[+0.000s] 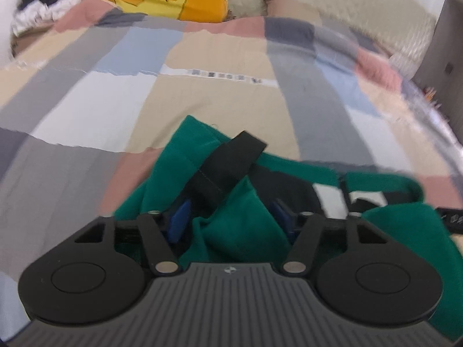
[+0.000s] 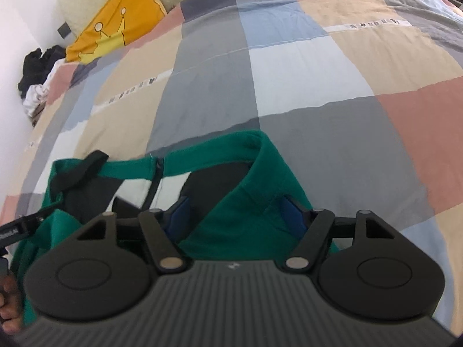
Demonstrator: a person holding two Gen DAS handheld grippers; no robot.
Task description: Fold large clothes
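The left gripper [image 1: 231, 217] has its two blue pads [image 1: 181, 221] spread apart, and a bunch of the green garment [image 1: 237, 231] sits in the gap between them. I cannot tell if the pads press on the cloth. A black strap [image 1: 228, 164] on the garment lies across the fold just past the pads.

The right gripper [image 2: 235, 215] also has its pads [image 2: 292, 214] spread, with green cloth [image 2: 246, 202] between them. Here too I cannot tell if the pads squeeze it. The cloth stretches from one gripper over to the other, with a dark zip [image 2: 156, 179] hanging in the middle.

Under the garment is a bed cover [image 2: 289, 72] with big squares of grey, blue, tan, pink and white. Far back lies a yellow pillow [image 2: 115, 26] with a crown on it. Near the wall is a pile of dark and white clothes [image 2: 37, 75]
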